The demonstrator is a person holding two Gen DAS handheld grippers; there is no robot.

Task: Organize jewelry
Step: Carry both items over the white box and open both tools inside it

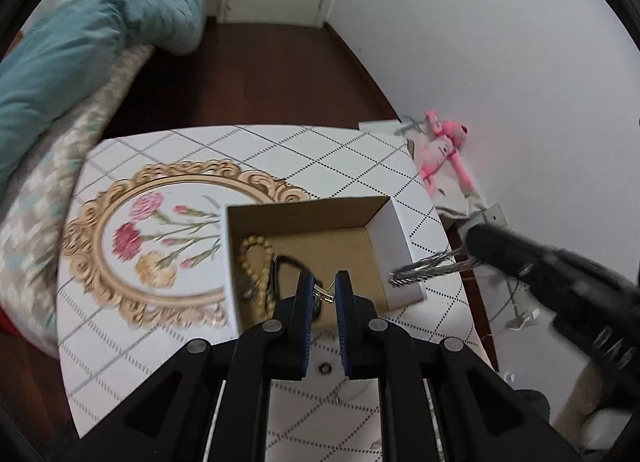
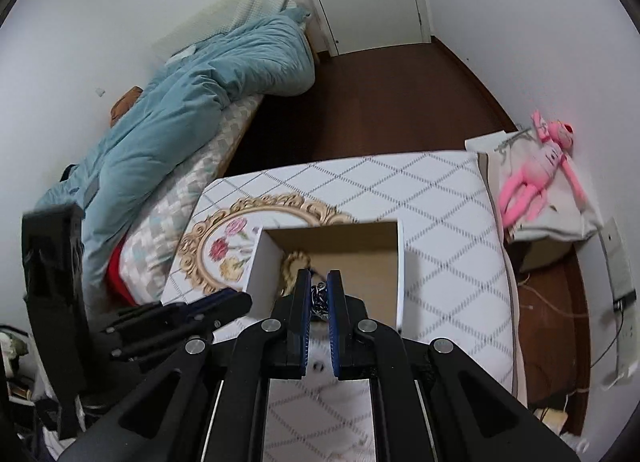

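Cardboard formed the landmark: an open brown-lined cardboard box with white outer walls (image 1: 394, 246) sat on the white quilted cloth with a dashed diamond pattern (image 1: 320, 153). Over its near side the left gripper (image 1: 323, 292) was clenched on a small gold ring-like piece (image 1: 322, 296), pinched between the blue pads. Already in the box, toward its left wall, lay a pale beaded bracelet (image 1: 256, 262) and a thin black cord (image 1: 286, 262).

The right gripper (image 2: 319, 294) hovered over the same box with its fingers drawn nearly together around a silver link chain (image 2: 318, 298). In the left wrist view the chain (image 1: 424, 266) trailed out toward the box's right wall.

My judgement was that two risks stood out. The gold piece was tiny and held only at the pad tips, so a tilt or a slackened squeeze could drop it onto the cloth in front of the box. The chain hung loose, so it could catch on the box's right wall or tangle with the cord and beads.

Left of the box, printed on the cloth, was an ornate gold-framed oval with pink and yellow flowers (image 1: 152, 238). Right of the box, off the cloth, lay a pink plush toy (image 1: 440, 149). Neither blocked the drop. The two grippers crowded the same opening, so they could knock one another.
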